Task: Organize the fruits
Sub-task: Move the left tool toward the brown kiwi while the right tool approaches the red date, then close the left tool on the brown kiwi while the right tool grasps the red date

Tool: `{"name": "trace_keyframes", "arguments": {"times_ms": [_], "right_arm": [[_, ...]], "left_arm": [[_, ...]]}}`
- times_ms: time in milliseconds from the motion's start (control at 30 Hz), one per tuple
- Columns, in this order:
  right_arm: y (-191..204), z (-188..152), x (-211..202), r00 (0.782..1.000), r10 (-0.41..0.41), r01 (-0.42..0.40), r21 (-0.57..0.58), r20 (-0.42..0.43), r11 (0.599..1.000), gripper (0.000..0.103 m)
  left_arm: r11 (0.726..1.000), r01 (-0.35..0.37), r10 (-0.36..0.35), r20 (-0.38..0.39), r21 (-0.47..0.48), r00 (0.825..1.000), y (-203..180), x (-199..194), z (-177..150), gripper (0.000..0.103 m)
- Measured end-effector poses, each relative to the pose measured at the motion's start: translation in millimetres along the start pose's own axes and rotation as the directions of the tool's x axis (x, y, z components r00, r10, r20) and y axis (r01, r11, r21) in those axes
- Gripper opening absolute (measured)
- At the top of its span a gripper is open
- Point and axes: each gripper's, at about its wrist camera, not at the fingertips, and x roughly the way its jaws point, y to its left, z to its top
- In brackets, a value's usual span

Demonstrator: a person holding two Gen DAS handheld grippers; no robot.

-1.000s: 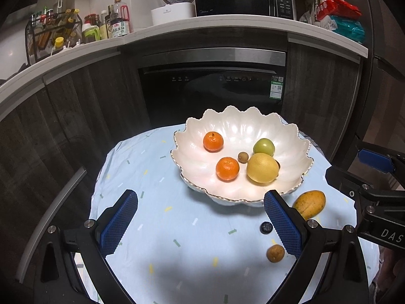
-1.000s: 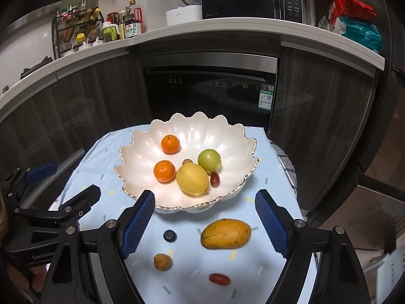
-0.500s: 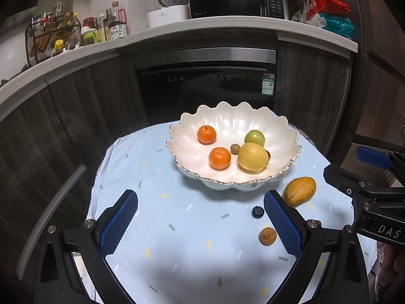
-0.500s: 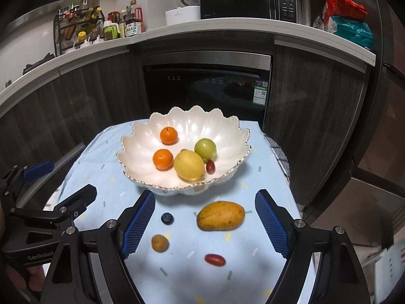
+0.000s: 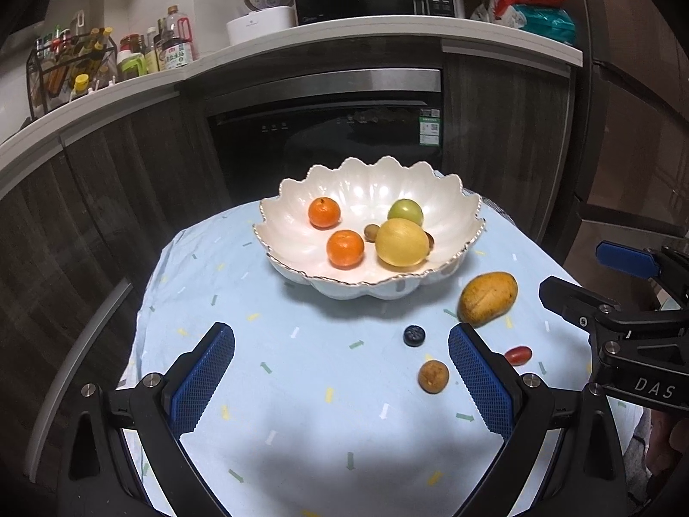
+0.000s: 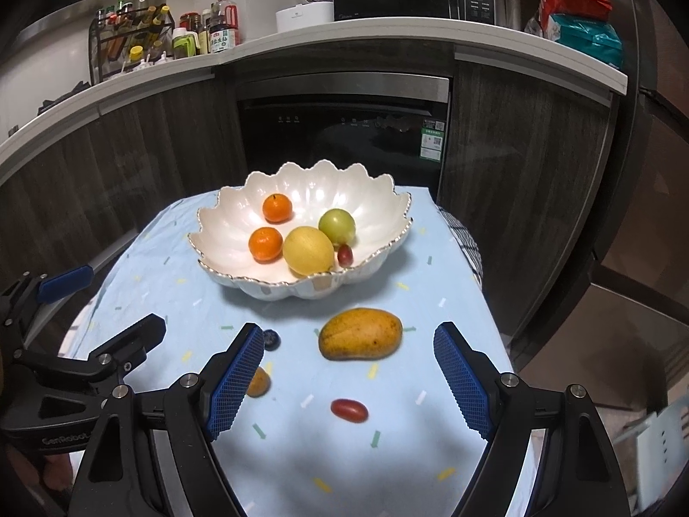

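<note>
- My left gripper (image 5: 340, 379) hangs over the pale blue cloth (image 5: 301, 387) with its ribbed blue pads spread wide and nothing between them.
- My right gripper (image 6: 349, 379) is spread just as wide and empty; the oval yellow-orange mango (image 6: 361, 333) lies at twelve o'clock from its gap, apart from both pads.
- The scalloped pearly white bowl (image 6: 224, 232) with a silver rim stands at twelve o'clock beyond the mango, near the far edge of the cloth.
- In the bowl lie two glossy orange tangerines (image 6: 265, 244), a round yellow lemon (image 6: 308, 250), a smooth green fruit (image 6: 337, 225) and a small red grape (image 6: 344, 254); the left view also shows a small brown round fruit (image 5: 371, 232) there.
- Loose on the cloth: a dark blueberry (image 5: 414, 335), a rough brown longan (image 5: 433, 376) and an oblong red grape tomato (image 6: 349, 410), all well apart from each other.
- Bare cloth at nine o'clock of the bowl gives open room; its right edge drops off close to the mango.
- Dark wood-grain cabinets (image 6: 516, 172) and a black oven door (image 6: 344, 138) close off the far side.
</note>
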Motion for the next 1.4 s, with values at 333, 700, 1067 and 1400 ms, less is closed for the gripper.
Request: {"name": "trace_keyframes", "arguments": {"times_ms": [333,700,1067,1400], "right_arm": [[-5.9,-14.4,7.0,1.0,-0.009,0.009,0.002,-0.024,1.0,0.082],[-12.5,-28.9,22.3,0.997,-0.017,0.017,0.0,-0.069,1.0,0.081],[-5.8,-40.2,37.9,0.994,0.03,-0.034,-0.037,-0.107,0.999,0.068],[-7.3,-48.3,58.3,0.984,0.048,-0.054,-0.031,-0.171,0.998,0.058]], "left_arm": [[0.998,0.032,-0.031,-0.013,0.048,0.999,-13.9,10.3,-10.1,0.101],[0.99,0.097,-0.093,-0.044,0.103,0.995,-28.9,30.3,-24.1,0.094],[0.969,0.177,-0.167,-0.075,0.174,0.983,-44.4,53.2,-38.9,0.083],[0.951,0.24,-0.213,-0.149,0.195,0.966,-55.1,75.5,-48.3,0.061]]}}
